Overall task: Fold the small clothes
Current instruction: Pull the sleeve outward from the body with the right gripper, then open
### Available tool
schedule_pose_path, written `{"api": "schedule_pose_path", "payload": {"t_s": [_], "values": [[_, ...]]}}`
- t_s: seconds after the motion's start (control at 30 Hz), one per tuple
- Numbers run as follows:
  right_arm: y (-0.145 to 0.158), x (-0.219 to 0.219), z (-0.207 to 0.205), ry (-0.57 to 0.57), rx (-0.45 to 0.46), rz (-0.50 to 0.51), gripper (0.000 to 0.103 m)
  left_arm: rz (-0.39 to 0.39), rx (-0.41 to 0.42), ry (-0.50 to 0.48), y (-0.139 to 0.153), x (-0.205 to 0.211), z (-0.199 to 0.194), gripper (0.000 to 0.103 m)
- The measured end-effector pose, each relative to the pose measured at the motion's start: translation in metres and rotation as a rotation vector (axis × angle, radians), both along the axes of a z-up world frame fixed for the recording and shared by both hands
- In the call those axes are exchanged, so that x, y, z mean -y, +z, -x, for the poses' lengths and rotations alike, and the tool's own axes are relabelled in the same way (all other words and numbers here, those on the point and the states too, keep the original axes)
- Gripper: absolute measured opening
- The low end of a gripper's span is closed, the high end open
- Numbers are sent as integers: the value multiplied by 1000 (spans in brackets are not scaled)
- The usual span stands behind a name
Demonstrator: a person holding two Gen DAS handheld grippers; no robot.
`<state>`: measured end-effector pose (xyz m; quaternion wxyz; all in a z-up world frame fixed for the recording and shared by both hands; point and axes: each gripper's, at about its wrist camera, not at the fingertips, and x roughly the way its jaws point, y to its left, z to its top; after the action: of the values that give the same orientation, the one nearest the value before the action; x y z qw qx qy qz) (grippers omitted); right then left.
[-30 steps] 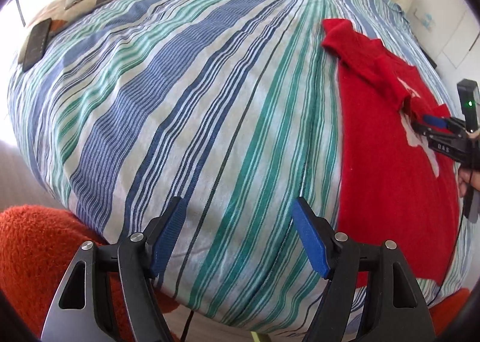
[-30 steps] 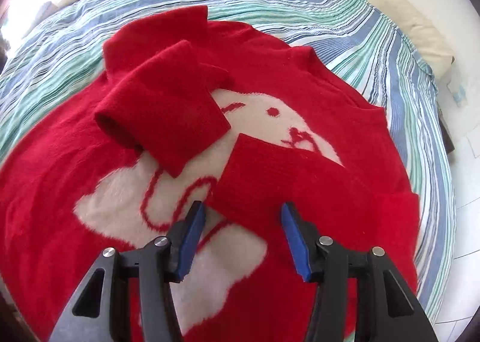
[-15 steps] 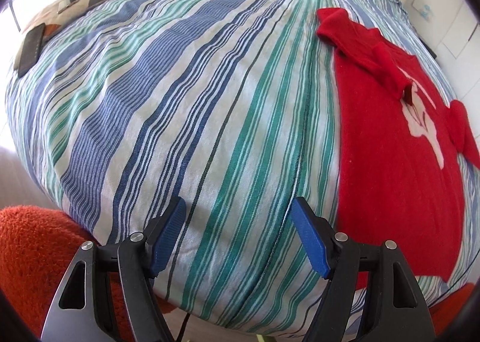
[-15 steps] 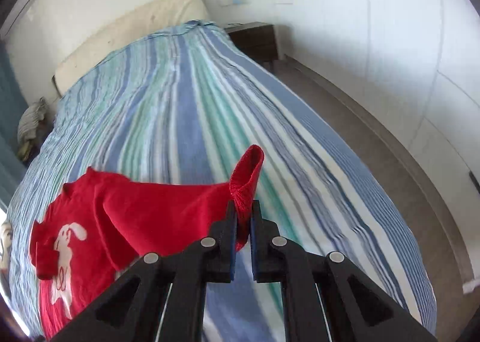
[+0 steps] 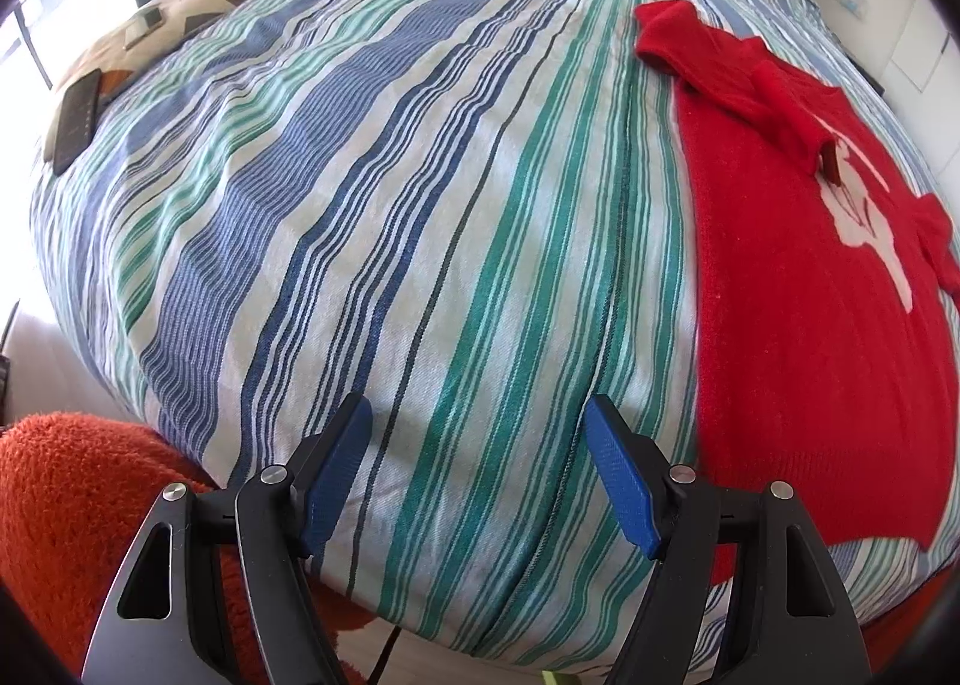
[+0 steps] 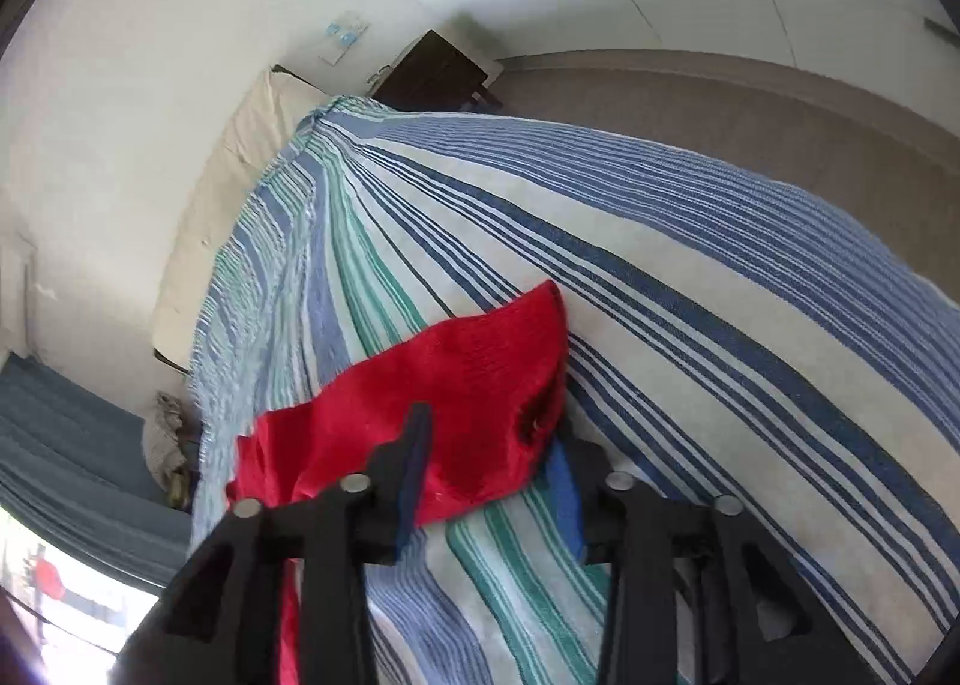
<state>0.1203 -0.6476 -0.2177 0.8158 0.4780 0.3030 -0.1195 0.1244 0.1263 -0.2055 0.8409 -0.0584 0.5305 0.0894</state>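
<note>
The red knitted sweater (image 5: 804,289) with a white motif lies flat on the striped bedspread (image 5: 372,193), its sleeve (image 6: 456,391) lying between the opening jaws of the right gripper (image 6: 489,481), while the left gripper (image 5: 480,475) hangs open and empty.

right claw (image 6: 489,460) opening, sleeve (image 6: 468,379) pulled outward, released

No text, label, brand, number or sign can be read anywhere here.

Daylit, fisheye-bowed views.
We note window (image 5: 36,24) glare blown white left of the left gripper (image 5: 480,475); right-wrist view motion-blurred.
</note>
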Motion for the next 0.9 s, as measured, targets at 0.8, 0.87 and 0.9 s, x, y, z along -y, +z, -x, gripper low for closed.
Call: {"api": "schedule_pose_path", "payload": {"t_s": [0.8,0.87,0.9], "values": [[16,13,-2,-29,-335,372,16,1,-14,0,-2,-3,0,76],[23,21,14,-72,-339,352,24,-5,-14,-3,-3,-2,0,76],[29,22,19,-90,-341,368,24,-7,-14,-5,-3,-1,0,76]]}}
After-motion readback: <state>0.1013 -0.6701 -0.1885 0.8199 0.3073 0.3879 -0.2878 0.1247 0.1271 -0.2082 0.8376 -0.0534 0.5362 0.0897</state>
